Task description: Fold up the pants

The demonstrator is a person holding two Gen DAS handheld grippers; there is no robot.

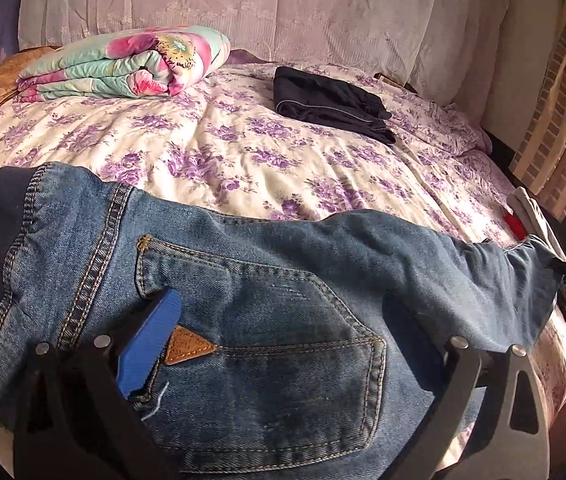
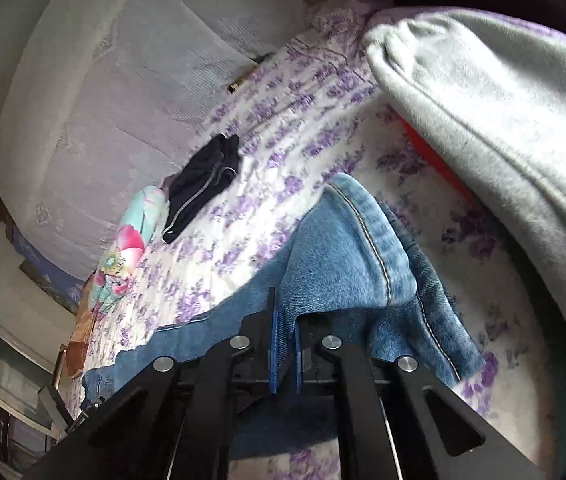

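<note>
Bed: sheet with purple flowers (image 1: 243,152) fills both views; a pale lace-covered headboard (image 1: 283,4) stands at the far side.
Jeans: blue denim pants (image 1: 283,280) lie at the near edge of the bed, long axis running left to right across the left wrist view, waistband at the left, leg end at the right; back pocket with a tan triangular patch faces up.
Floral quilt: folded bundle (image 1: 123,64) at the far left of the bed, well apart from the jeans.
Dark pants: folded navy pair (image 1: 331,104) near the headboard, right of the quilt.
Grey garment: fleecy cloth (image 2: 503,100) at the bed's right edge, large only in the right wrist view, a sliver in the left.
Left gripper: (image 1: 267,344) jaws spread wide over the pocket area; one blue finger (image 1: 149,344) rests on the denim, the other lies hidden under it.
Right gripper: (image 2: 285,344) blue fingers pinched close on the leg end of the jeans, a fold of denim between them; only this view shows that grip.
</note>
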